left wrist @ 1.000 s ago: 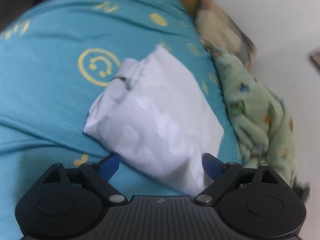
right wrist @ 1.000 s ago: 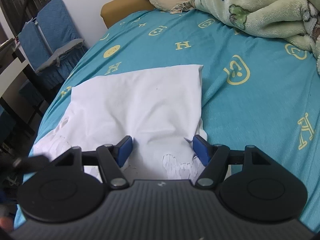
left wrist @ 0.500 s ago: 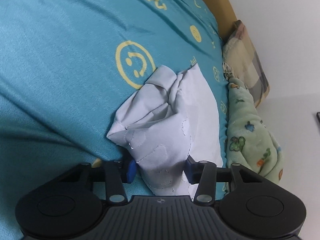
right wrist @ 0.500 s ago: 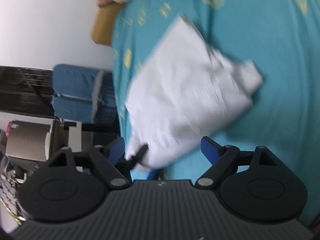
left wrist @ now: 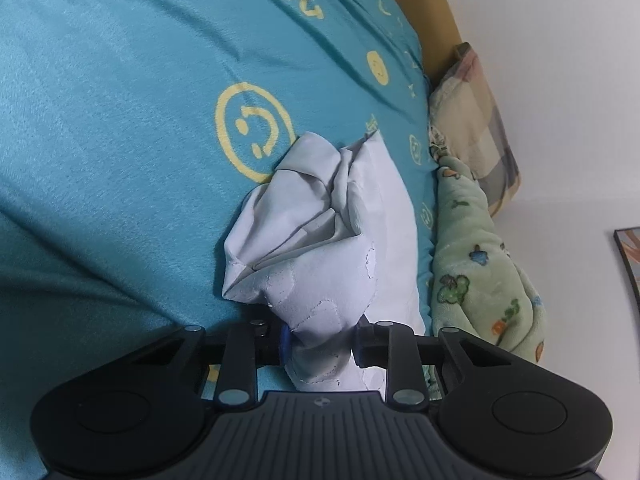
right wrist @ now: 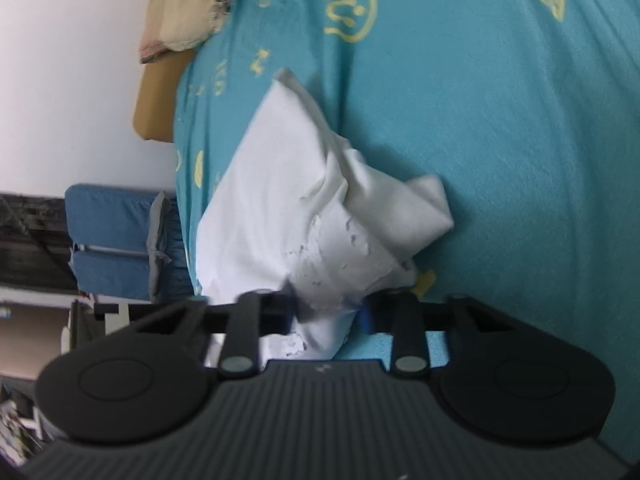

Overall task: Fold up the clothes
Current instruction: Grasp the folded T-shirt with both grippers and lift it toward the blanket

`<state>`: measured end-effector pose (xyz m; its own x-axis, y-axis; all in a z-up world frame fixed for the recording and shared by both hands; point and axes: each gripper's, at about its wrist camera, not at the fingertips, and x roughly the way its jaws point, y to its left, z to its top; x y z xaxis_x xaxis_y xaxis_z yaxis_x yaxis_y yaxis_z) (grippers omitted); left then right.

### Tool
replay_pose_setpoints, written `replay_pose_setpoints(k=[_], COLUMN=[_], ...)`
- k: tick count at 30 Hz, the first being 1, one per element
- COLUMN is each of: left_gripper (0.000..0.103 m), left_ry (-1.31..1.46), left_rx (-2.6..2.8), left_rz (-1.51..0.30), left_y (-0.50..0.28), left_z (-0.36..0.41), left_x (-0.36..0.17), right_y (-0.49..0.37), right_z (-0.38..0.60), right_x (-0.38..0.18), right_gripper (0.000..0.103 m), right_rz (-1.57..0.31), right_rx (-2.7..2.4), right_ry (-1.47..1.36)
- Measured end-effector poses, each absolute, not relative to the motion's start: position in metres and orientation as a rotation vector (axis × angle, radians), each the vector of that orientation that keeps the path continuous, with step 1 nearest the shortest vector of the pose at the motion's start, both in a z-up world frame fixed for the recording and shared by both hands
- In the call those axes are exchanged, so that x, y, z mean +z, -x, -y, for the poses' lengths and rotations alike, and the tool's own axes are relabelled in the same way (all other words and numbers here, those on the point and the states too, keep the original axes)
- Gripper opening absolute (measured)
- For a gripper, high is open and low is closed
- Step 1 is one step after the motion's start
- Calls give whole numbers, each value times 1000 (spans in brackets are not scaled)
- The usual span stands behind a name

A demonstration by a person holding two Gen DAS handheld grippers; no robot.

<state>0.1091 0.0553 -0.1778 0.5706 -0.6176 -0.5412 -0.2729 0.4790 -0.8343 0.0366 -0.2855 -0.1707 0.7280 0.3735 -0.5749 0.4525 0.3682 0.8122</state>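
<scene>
Left gripper (left wrist: 320,340) jaws just closed, pinching near edge of white garment (left wrist: 340,248); bunched folds ahead, flat edge running off to its right. Right gripper (right wrist: 330,312) jaws just closed too, pinching the garment's near corner. Garment lies on teal bedsheet (left wrist: 120,120). Open sheet left of left gripper; green blanket (left wrist: 476,264) close right.

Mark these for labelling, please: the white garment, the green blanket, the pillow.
white garment (left wrist: 320,280), left wrist view, on its bunched middle above the gripper.
green blanket (left wrist: 472,280), left wrist view, on its printed fleece.
pillow (left wrist: 472,112), left wrist view, on its checked cover.
</scene>
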Motion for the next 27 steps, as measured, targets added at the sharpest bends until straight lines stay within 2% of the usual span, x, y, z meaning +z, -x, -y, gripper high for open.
replay_pose_setpoints(k=[8, 14, 22, 27], left_gripper=[24, 24, 22, 22], left_ry=[1044, 985, 841, 797], left_rx=[-411, -532, -696, -844], left_rz=[-956, -1004, -1025, -969], left_y=[-83, -63, -94, -147], left_z=[-45, 5, 154, 280], left_x=[-118, -60, 11, 74], right_y=[8, 65, 88, 63], right_z=[301, 345, 457, 550], right_x=[-100, -48, 11, 75], right_gripper=[18, 18, 18, 18], right_rz=[-657, -564, -451, -315], right_rx=[-11, -9, -74, -127], right_ry=[-1137, -1182, -1195, -1110])
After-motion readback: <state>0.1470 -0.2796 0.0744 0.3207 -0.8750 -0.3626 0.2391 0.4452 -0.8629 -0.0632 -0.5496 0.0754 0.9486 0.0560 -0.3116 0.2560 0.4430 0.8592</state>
